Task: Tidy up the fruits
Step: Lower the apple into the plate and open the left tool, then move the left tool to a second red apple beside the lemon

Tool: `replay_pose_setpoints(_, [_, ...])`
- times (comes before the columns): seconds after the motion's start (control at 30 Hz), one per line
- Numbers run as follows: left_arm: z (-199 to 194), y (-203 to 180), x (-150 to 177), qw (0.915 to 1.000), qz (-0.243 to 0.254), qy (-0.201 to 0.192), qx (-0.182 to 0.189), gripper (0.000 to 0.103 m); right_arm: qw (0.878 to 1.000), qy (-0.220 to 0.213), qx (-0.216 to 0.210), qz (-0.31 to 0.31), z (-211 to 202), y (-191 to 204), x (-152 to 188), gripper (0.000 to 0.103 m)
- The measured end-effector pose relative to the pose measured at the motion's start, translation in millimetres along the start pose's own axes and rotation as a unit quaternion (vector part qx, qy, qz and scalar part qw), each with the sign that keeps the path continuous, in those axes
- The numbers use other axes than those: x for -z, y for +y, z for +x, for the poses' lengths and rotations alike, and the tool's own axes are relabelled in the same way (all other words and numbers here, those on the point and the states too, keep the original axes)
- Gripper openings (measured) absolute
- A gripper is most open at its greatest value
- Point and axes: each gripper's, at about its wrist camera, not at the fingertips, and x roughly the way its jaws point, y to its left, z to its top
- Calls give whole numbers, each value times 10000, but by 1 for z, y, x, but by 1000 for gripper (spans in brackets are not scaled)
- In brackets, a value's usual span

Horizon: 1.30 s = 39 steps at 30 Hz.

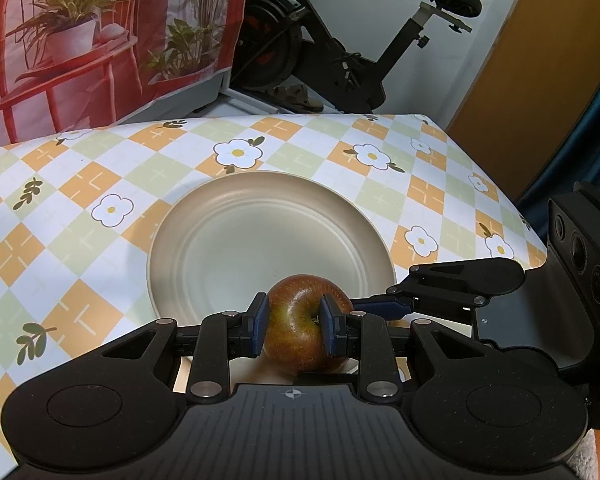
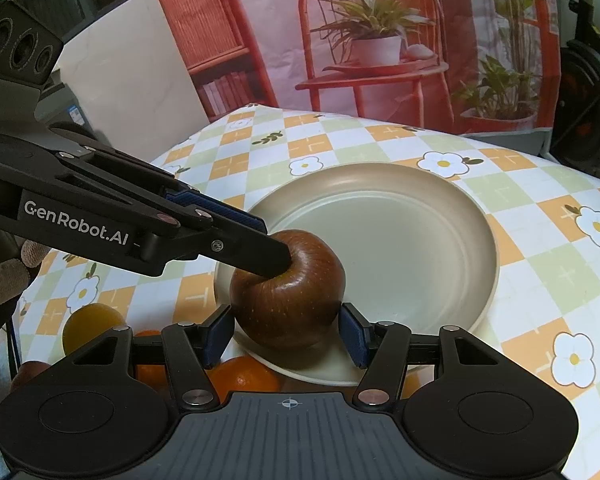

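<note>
Apple (image 1: pixel 305 322) sits clamped in our left gripper (image 1: pixel 293 322) jaws over the plate (image 1: pixel 204 240) near rim; right gripper (image 2: pixel 287 334) jaws flank it, apart. Off-centre grip risks it rolling onto the surface (image 1: pixel 80 200), toward the oranges (image 2: pixel 242 376).

Glossy red-brown apple (image 2: pixel 288 300), greenish stem hollow tilted toward upper left, low centre of frame, over near rim of round beige plate (image 2: pixel 476 216). Orange citrus fruits (image 2: pixel 244 376) lower left, partly hidden.
</note>
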Motion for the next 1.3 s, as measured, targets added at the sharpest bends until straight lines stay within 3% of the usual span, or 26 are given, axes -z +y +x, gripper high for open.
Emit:
replay_pose_setpoints(0.63, [-18,-2,3,9997,-146,-121,-160,29,9990,-153,413,-22,-24,10,1,55])
replay_pose_setpoints(0.97, [-62,-10,16,9981,-92,-465,-382,30,9957,-546,713,217,-57,33,17,56])
replay_pose_setpoints(1.3, [-120,-11,54,9937,-74,-852,-719,30,9910,-962,842,408,-81,75,43,56])
